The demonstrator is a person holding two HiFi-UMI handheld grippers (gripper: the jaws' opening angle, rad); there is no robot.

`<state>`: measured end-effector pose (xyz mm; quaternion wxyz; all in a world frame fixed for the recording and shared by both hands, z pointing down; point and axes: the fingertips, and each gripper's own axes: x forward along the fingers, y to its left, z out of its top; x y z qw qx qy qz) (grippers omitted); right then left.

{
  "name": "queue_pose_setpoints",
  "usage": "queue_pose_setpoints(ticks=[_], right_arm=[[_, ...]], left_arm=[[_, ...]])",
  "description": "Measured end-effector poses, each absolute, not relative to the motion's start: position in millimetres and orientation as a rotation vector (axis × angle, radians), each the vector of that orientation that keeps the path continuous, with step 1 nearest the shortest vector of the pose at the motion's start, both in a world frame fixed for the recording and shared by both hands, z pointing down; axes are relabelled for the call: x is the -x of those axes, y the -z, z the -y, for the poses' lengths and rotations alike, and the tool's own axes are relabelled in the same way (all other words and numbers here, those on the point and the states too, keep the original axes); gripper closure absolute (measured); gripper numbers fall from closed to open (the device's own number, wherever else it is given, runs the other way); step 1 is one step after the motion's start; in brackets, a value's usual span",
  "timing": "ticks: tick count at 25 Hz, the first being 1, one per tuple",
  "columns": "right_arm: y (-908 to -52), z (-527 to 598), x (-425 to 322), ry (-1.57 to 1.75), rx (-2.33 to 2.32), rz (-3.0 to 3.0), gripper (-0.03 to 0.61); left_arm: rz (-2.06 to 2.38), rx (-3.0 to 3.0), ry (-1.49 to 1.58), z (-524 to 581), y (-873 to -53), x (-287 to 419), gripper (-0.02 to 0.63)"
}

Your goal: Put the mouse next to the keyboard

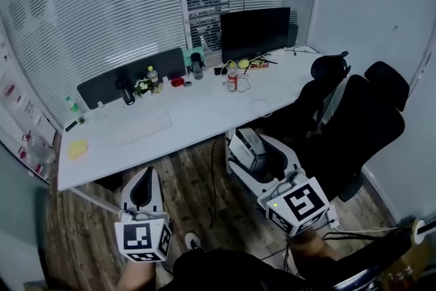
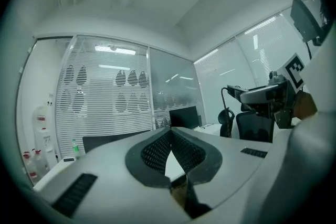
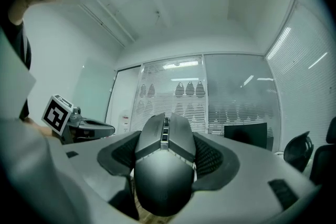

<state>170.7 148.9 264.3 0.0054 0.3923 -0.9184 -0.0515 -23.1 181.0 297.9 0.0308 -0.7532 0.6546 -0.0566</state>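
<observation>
The dark grey, smooth-shelled computer mouse (image 3: 164, 178) sits lengthwise between the ribbed black pads of the right gripper (image 3: 166, 134), whose white plastic jaws stand wide and clamp its two sides, wheel end pointing away from the hand. In the head view this gripper is held level over the brown wooden plank floor (image 1: 204, 177), short of the front edge of the long white desk (image 1: 204, 112). The left gripper (image 2: 170, 136), at about nine o'clock from the right one, has its jaws brought together at the tips with nothing between them. Two black high-backed office chairs (image 1: 361, 116) stand just beside the right gripper at three o'clock, pushed toward the desk. The flat white keyboard (image 1: 144, 127) lies on the desktop at about eleven o'clock from the mouse, near the front edge, with bare white surface on both sides of it. Farther back stand a black monitor (image 1: 255, 33) at twelve o'clock, a small red-labelled bottle (image 1: 232, 78), and a low dark divider panel (image 1: 133, 75); a yellow notepad (image 1: 77, 148) lies by the desk's left end. Slatted white blinds (image 1: 88, 3) close off the far side.
</observation>
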Motion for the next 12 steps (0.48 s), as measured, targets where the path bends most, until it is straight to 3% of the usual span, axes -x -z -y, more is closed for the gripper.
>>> queue_pose_setpoints(ticks=[12], right_arm=[[-272.9, -81.9, -96.8, 0.121, -1.232, 2.846, 0.281]], left_arm=[[-2.044, 2.341, 0.172, -111.9, -307.2, 101.6, 0.584]])
